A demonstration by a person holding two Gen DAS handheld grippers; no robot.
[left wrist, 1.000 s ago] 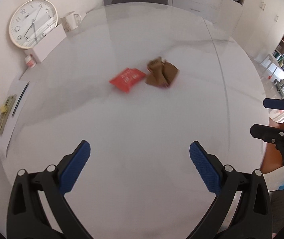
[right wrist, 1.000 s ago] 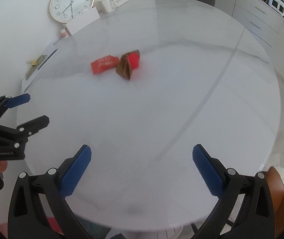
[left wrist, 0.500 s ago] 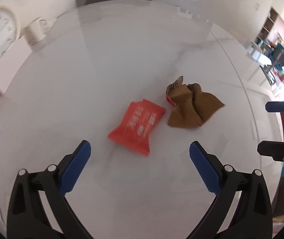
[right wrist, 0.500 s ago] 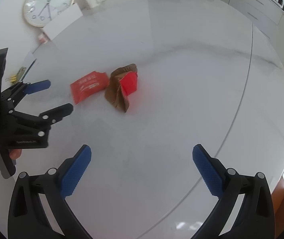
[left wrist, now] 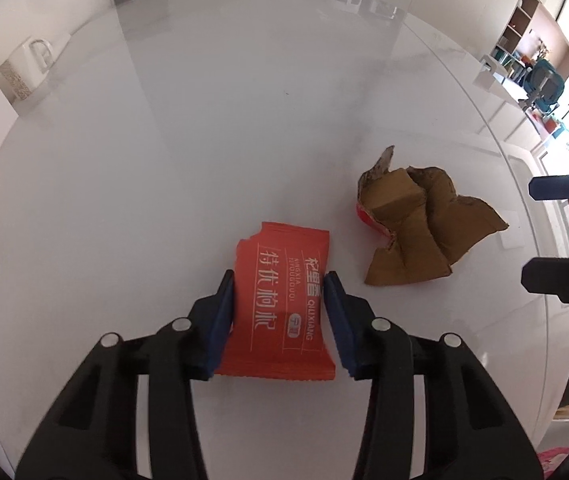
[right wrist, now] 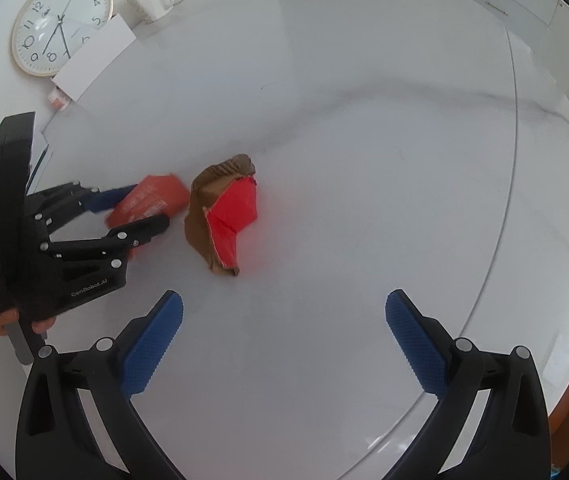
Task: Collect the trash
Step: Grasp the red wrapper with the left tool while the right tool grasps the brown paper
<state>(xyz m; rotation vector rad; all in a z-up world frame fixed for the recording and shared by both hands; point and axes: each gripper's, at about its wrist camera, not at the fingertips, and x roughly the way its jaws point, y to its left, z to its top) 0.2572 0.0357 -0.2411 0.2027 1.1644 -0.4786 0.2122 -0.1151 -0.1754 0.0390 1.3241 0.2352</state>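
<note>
My left gripper (left wrist: pixel 279 280) straddles the red snack wrapper (left wrist: pixel 280 304), one blue pad against each long edge. The jaws have just been closing, and the pads now pinch the wrapper across its narrow width. I judge this the sensible axis: the flat foil gives no height to seize, so squeezing from the sides should buckle it into something the pads can lift. The wrapper lies flat on the white round table (left wrist: pixel 204 140), with one torn corner at its far left edge.

My right gripper (right wrist: pixel 284 320) hangs with its jaws spread wide and nothing between them, near the crumpled brown paper (right wrist: pixel 204 216), which sits just beside the wrapper and folds around a red carton piece (right wrist: pixel 234 216). From this stance I take it that the right hand is lined up for that second piece of trash, though it has not yet reached it.

Writing: the wrapper carries large white Chinese characters with the Latin lines "NINGXIA" (small, partly blurred; I cannot read the rest of that line with confidence) and "QILIXIANG". The left gripper's body reads "GenRobot.AI" in the right wrist view.

At the table's far edge stand a wall clock (right wrist: pixel 62 24), a white mug (right wrist: pixel 152 0) and a white card (right wrist: pixel 94 60), none of them trash so far as I can judge.
</note>
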